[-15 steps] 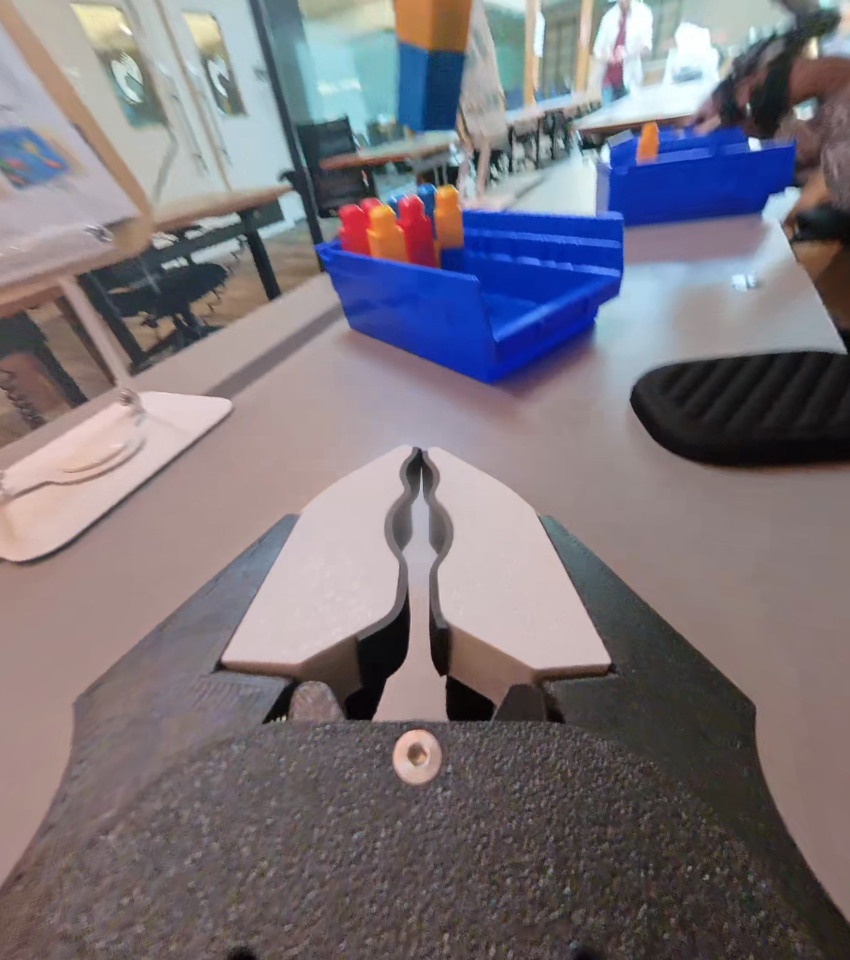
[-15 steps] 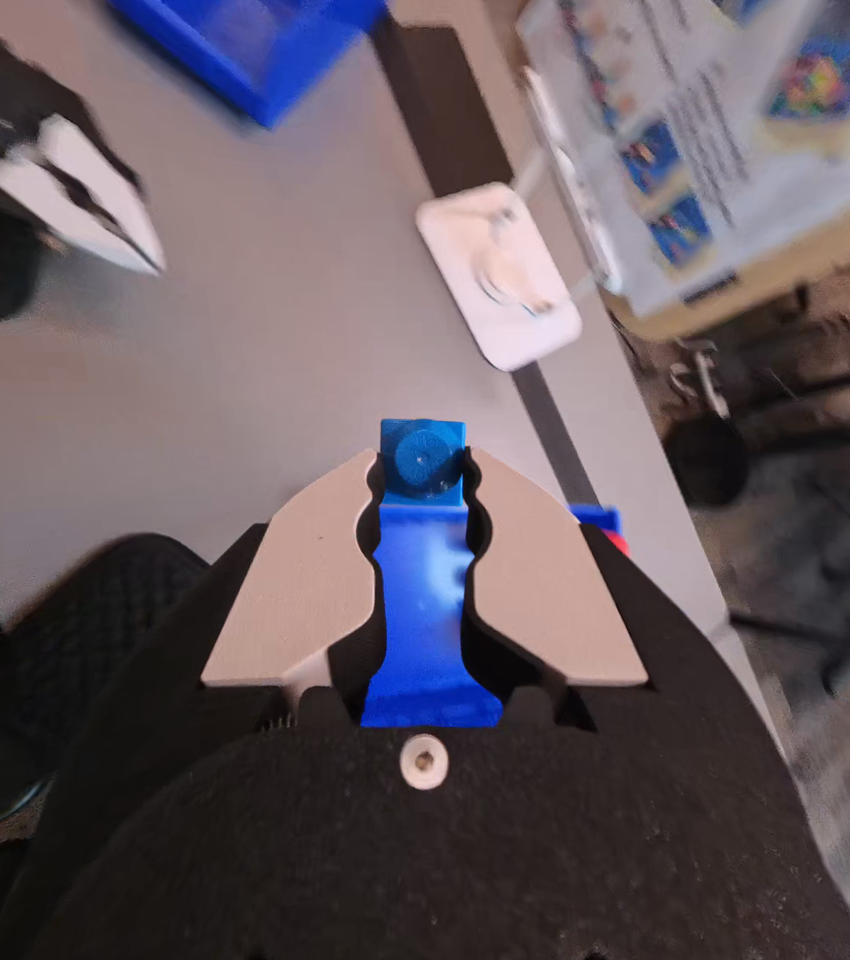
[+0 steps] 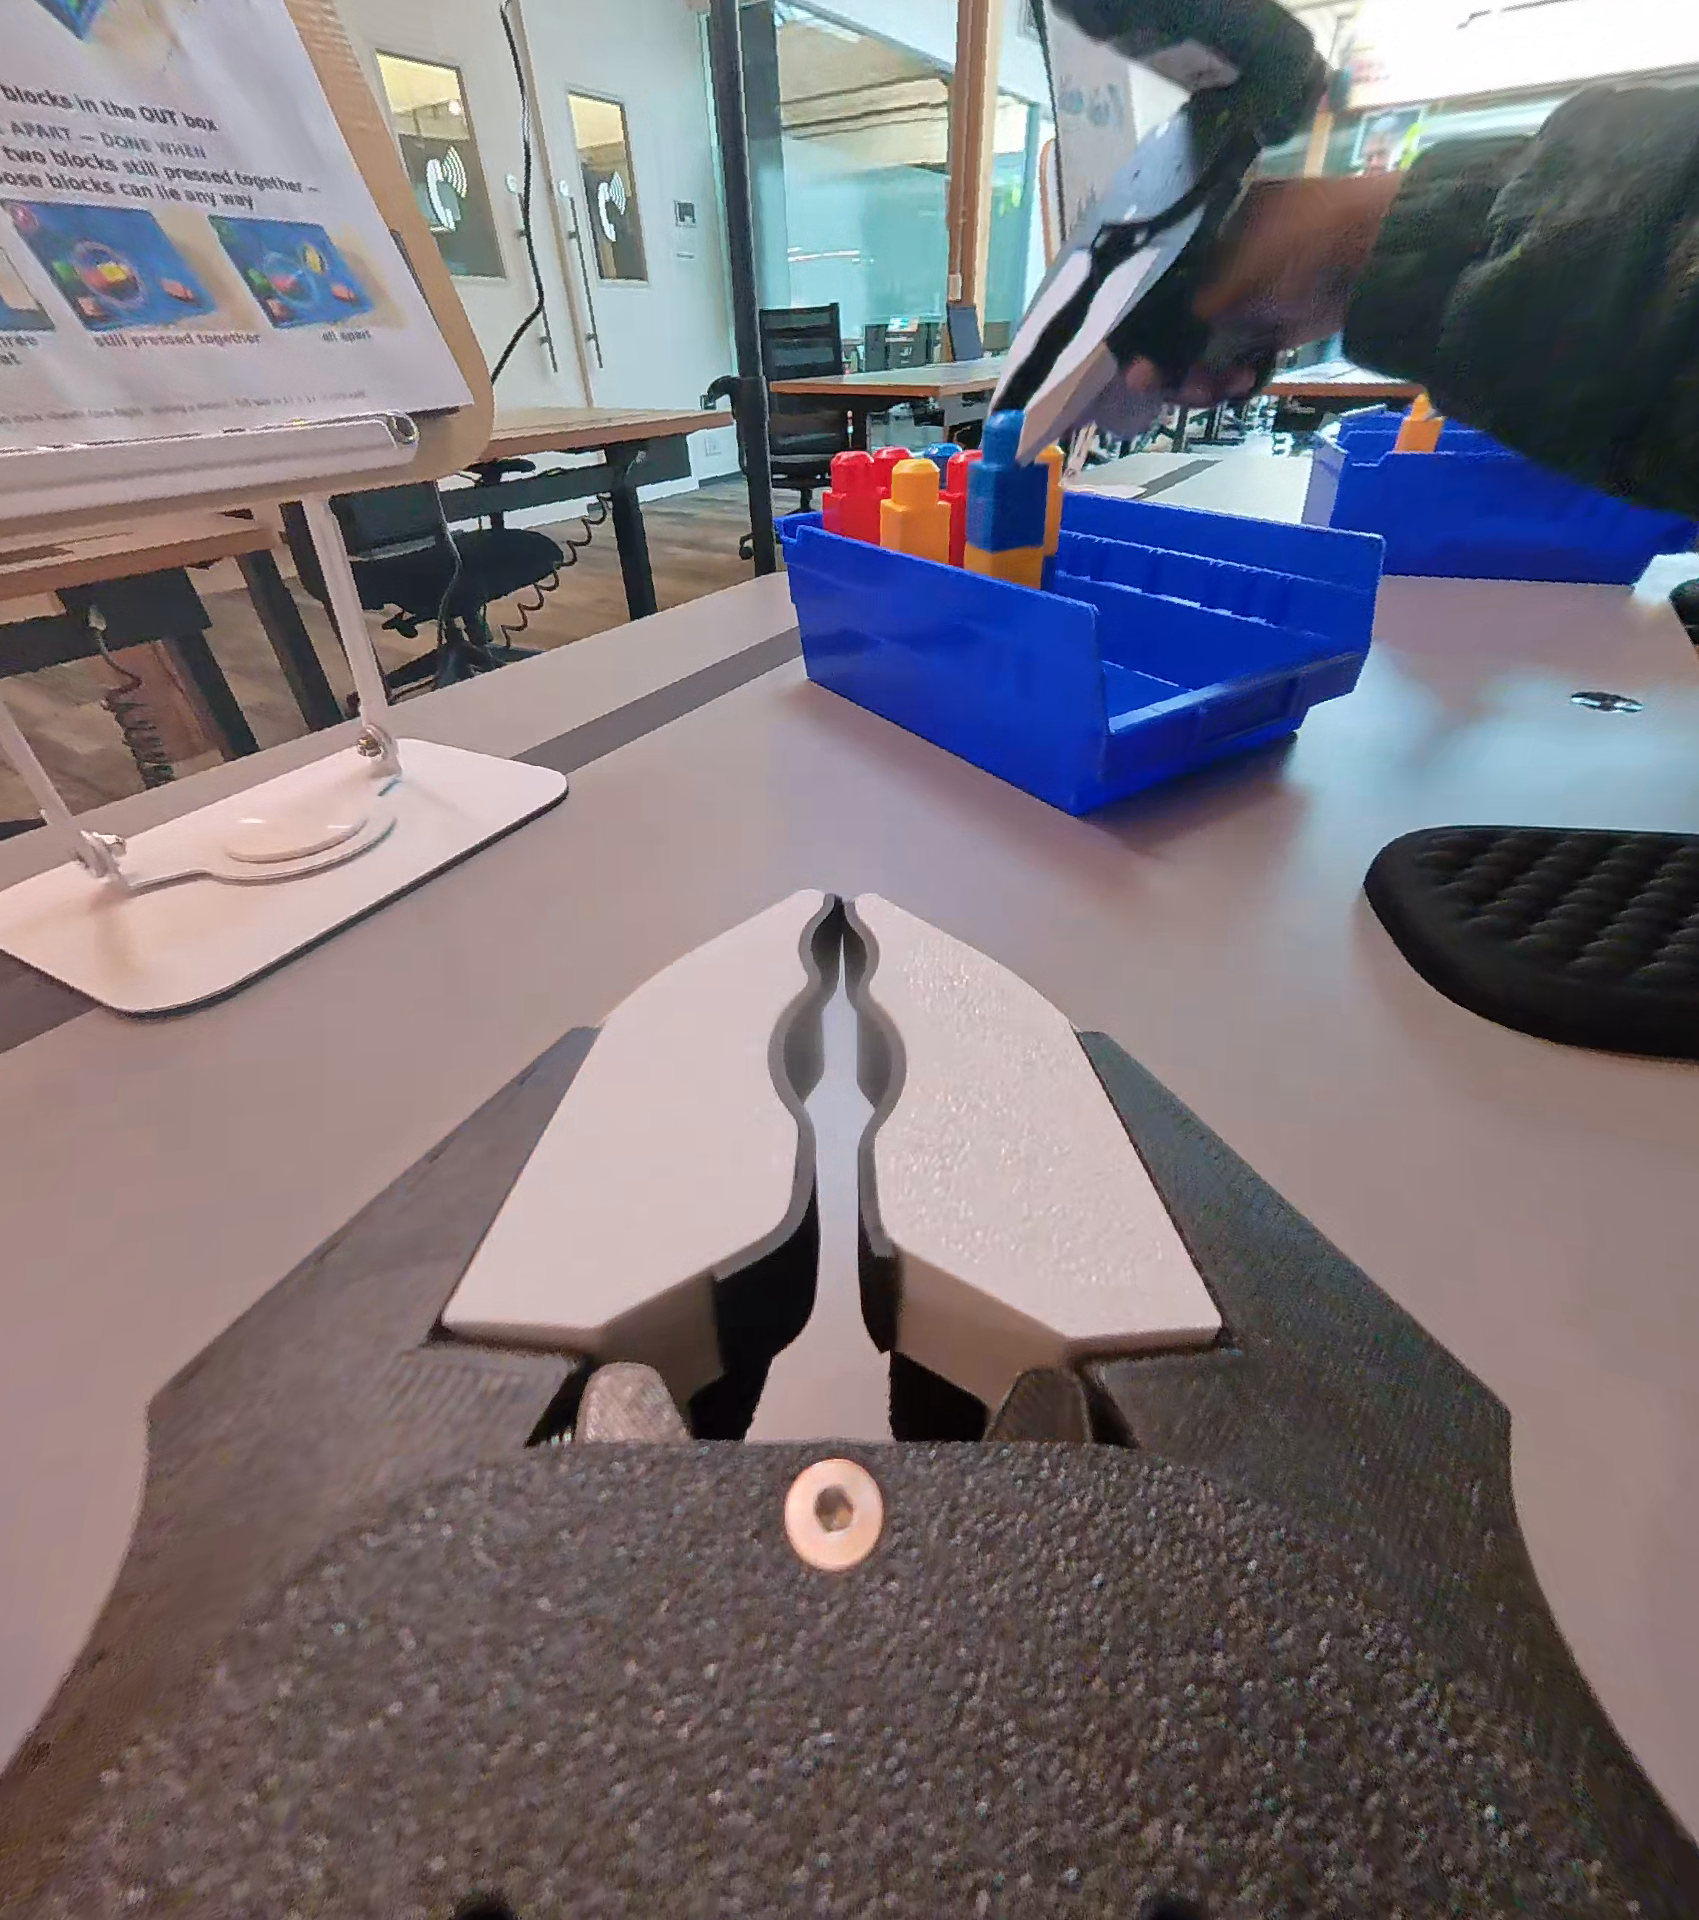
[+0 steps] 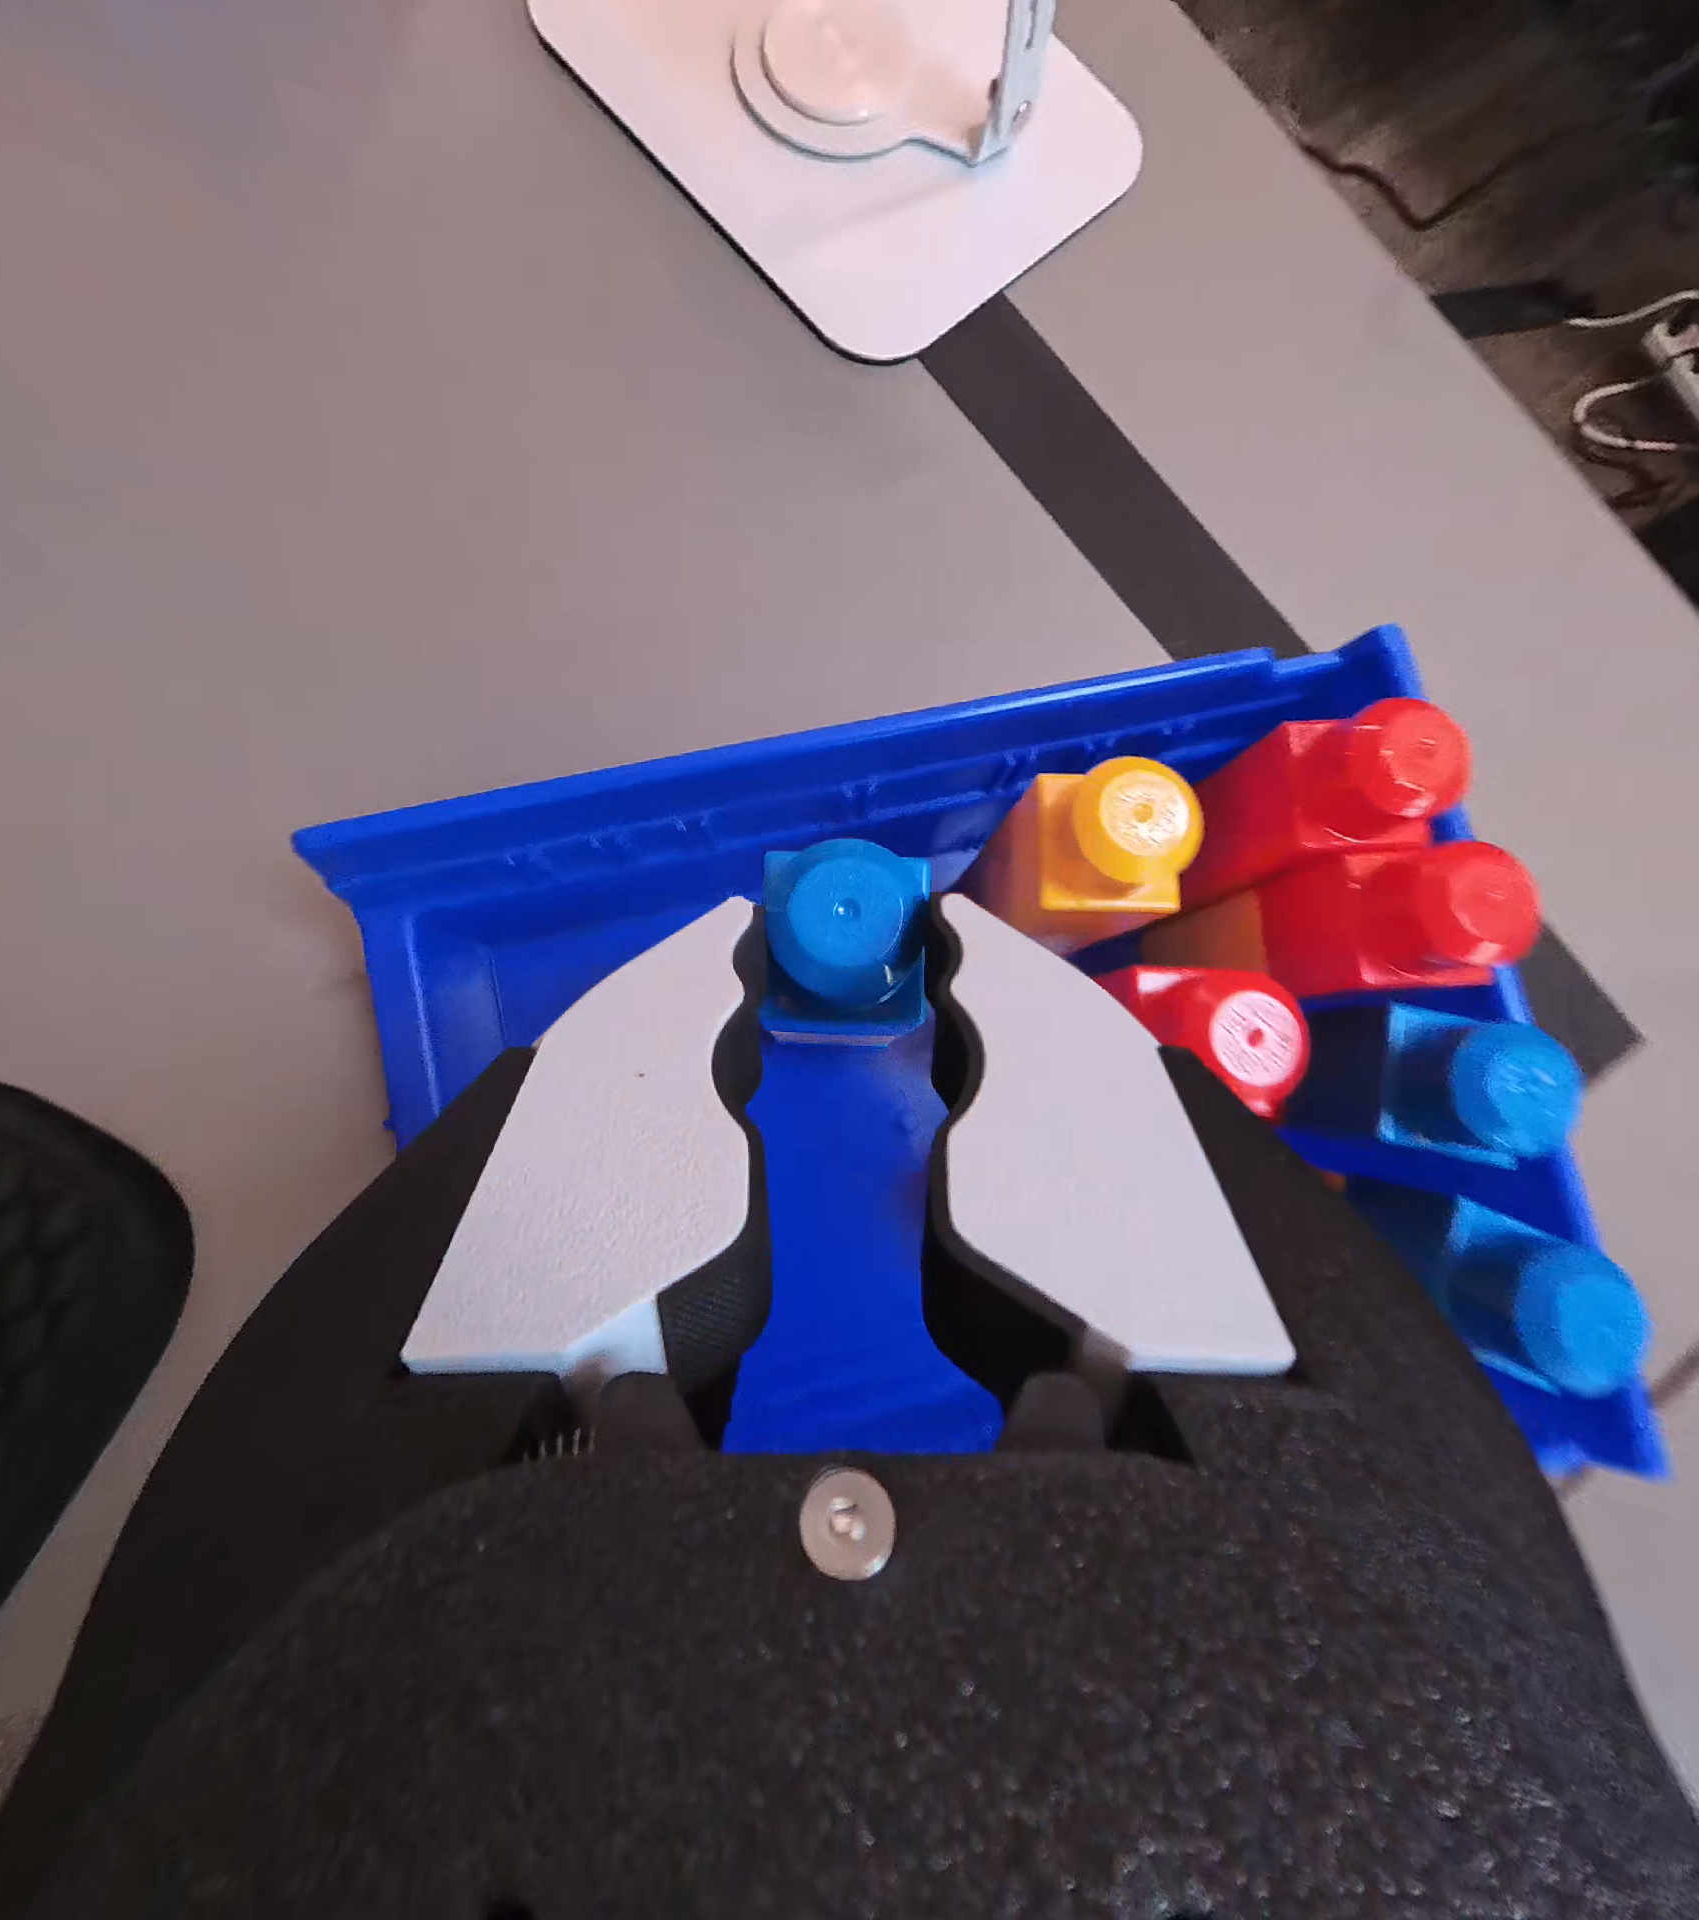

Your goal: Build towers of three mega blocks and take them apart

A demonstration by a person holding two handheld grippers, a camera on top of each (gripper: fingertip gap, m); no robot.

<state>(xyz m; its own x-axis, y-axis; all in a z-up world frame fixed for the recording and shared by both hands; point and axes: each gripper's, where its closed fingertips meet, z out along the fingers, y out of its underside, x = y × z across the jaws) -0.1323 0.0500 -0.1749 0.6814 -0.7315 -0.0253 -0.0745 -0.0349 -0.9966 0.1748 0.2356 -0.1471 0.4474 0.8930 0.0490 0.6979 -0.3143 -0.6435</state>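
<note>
Right gripper (image 4: 845, 925) — clamping blue block (image 4: 843, 935).

blue bin (image 4: 616, 831), red block (image 4: 1396, 914), grey table (image 3: 1344, 1247)

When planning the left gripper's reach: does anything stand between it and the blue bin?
Nothing visible: bare table between left gripper and blue bin; white stand base lies left, black pad right.
</note>
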